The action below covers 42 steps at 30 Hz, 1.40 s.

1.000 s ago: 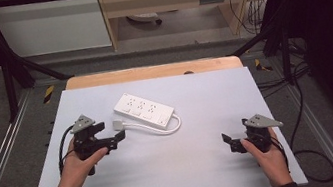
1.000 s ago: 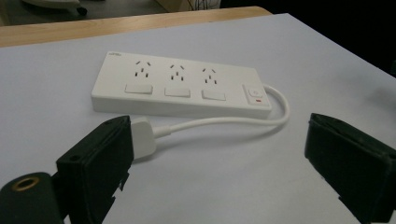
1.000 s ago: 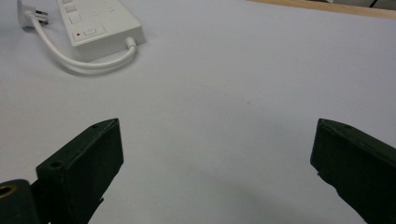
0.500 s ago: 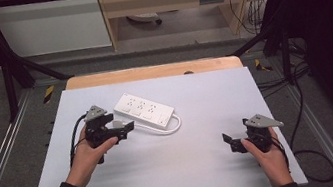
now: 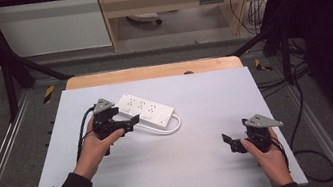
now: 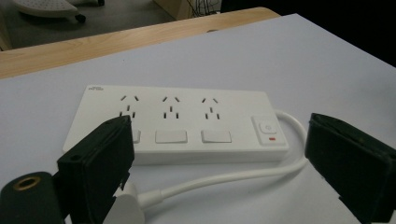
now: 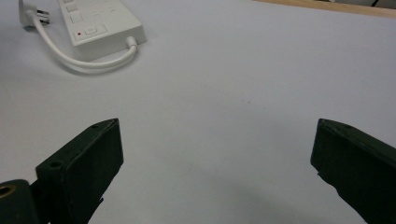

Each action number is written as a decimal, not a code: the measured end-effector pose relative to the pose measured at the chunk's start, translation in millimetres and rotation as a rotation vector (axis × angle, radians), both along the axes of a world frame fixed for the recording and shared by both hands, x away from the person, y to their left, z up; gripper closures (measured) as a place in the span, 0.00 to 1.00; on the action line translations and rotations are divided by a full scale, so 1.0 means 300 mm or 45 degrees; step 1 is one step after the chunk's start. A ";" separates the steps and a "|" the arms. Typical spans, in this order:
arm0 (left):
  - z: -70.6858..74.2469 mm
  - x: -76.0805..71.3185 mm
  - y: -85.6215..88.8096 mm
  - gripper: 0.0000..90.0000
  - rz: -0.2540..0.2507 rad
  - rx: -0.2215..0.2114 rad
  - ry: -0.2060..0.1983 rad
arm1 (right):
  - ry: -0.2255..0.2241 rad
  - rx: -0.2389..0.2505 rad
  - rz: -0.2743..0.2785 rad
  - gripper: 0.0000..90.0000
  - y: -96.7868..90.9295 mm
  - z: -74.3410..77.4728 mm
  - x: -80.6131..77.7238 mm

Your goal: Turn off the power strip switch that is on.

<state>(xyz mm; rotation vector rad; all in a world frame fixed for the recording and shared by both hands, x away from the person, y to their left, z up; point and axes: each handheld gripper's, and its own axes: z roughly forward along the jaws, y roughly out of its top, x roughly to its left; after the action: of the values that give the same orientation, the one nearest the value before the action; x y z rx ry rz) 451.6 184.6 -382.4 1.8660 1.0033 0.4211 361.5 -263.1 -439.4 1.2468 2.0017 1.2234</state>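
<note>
From above, the left gripper (image 5: 126, 122) sits just at the near edge of the white power strip (image 5: 149, 110), while the right gripper (image 5: 233, 142) rests well apart on the white tabletop (image 5: 205, 92). In the left gripper view, the jaws stand wide apart, the strip lying just beyond them and its cord (image 6: 219, 179) running between them. In the right gripper view, the jaws are likewise spread over bare tabletop, the strip far ahead to their left.
</note>
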 end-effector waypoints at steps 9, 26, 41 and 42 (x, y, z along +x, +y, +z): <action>-0.002 0.042 -0.052 0.10 -0.020 0.023 -0.008 | 0.001 -0.003 -0.007 0.03 -0.002 0.000 0.000; 0.003 0.079 -0.079 0.20 -0.007 0.050 0.000 | 0.003 0.000 -0.007 0.04 -0.007 0.000 0.001; -0.006 0.086 -0.084 0.61 -0.024 0.060 0.013 | -0.001 0.006 -0.010 0.04 -0.010 0.002 0.000; -0.007 0.087 -0.085 0.64 -0.024 0.059 0.010 | 0.000 0.006 -0.011 0.04 -0.011 0.002 0.000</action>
<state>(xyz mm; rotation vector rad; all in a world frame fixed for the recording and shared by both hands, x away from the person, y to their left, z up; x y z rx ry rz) 477.7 159.2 -384.5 1.9182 0.9881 0.4293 361.7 -266.3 -438.8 1.2562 1.9928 1.2246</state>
